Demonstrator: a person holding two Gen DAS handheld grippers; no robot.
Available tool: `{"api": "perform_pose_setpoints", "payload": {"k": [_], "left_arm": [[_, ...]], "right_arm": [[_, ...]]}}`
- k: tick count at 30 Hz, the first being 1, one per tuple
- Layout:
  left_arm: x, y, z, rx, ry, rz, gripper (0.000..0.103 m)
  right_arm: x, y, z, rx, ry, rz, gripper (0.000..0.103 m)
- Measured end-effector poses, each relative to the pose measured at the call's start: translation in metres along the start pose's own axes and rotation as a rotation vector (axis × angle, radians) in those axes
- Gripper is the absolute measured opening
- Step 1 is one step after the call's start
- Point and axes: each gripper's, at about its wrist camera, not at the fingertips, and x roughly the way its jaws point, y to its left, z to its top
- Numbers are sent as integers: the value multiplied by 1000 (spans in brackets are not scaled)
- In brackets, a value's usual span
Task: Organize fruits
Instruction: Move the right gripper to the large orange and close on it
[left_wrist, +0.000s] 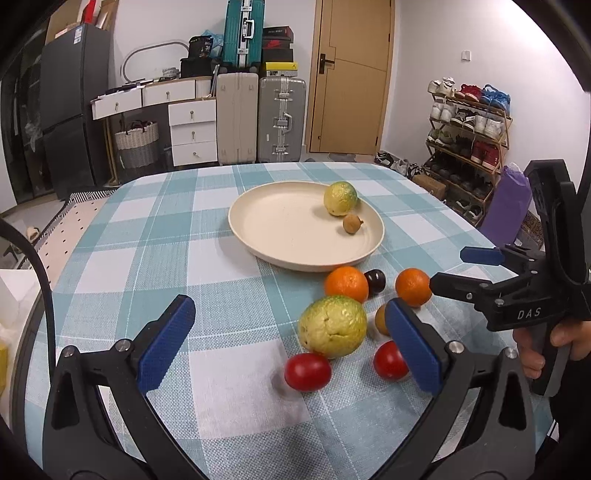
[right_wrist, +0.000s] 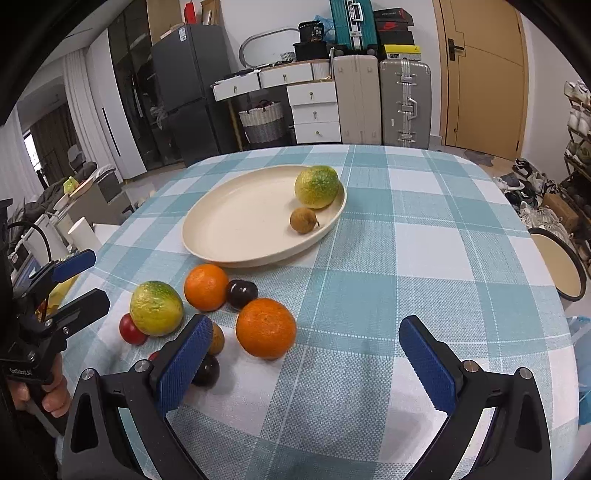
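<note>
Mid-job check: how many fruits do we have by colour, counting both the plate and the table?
Green-yellow fruits: 2
Oranges: 2
Red fruits: 2
Brown fruits: 2
Dark fruits: 2
Total: 10

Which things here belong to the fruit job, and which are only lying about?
Job: plate; guavas; oranges; tomatoes; left gripper; right gripper.
Lying about: suitcases; shoe rack; basket.
</note>
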Motion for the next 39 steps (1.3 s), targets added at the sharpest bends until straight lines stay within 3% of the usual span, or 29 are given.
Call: {"api": "perform_pose_setpoints", "payload": {"k": [16,21,26,30,35,39], "left_arm": [[15,-4,-5,5,47,-10,102],[16,-1,-5,-7,47,-17,102],[16,-1,-5,-8,45,-18,102],[16,-1,-5,-6,44,-15,102],[17,-1,-5,-7,47,-14,102],[16,-1,-4,-6,48,-14,102]], "right_arm": [[21,1,0,1,65,33,101],[25,3,1,7,81,56,82],[27,7,0,2,94,73,74],[31,9,0,2,111,90,58],[33,12,0,-8,116,93,53],[33,13,-1,-14,116,108,43]]}}
